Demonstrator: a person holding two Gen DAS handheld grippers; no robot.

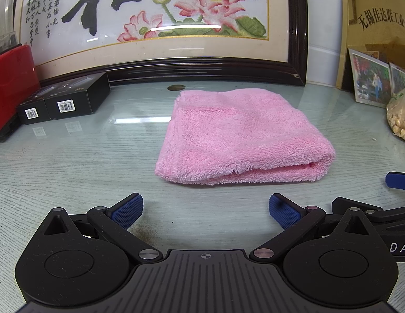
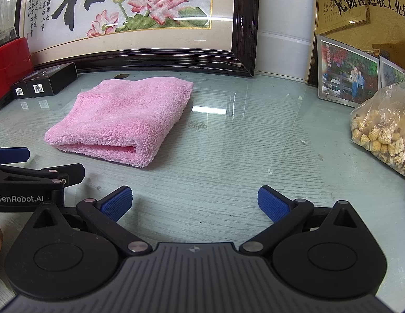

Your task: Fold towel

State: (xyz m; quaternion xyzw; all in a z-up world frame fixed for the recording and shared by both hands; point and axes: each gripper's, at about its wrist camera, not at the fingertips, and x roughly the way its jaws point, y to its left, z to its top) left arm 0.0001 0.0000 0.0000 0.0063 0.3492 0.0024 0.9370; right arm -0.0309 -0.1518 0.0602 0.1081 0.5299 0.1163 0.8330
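Left wrist view: the towel [image 1: 241, 135] was seen lying on the glass-topped surface [image 1: 71, 161], already folded into a thick pink square, with the fold bulging at its near right corner and the layered edges stacked along the left. The left tongs [image 1: 205, 210] were held wide apart with nothing between the blue pads, just short of the towel's near edge and not touching it. A blue pad of the right tongs [image 1: 398, 180] was caught at the right margin. Two black boxes [image 1: 64, 101] and a red case [image 1: 11, 86] were parked off to the left, a big framed embroidery [image 1: 160, 20] behind.

Right wrist view: the towel [image 2: 124, 117] was found up and to the left, well clear of the right tongs [image 2: 194, 204], which were also spread wide and empty over bare surface. The left tongs [image 2: 11, 154] showed at the left edge. A bag of snacks [image 2: 385, 127] and framed photos [image 2: 348, 75] were sat on the right.

So the folding looked pretty much done, tbh. If another fold were wanted, trouble could be expected: only the top layer might get pinched from the near edge, and the stack would be peeled open. The glass looked slick too, so the whole bundle could be shoved back toward the frame instead of being lifted.
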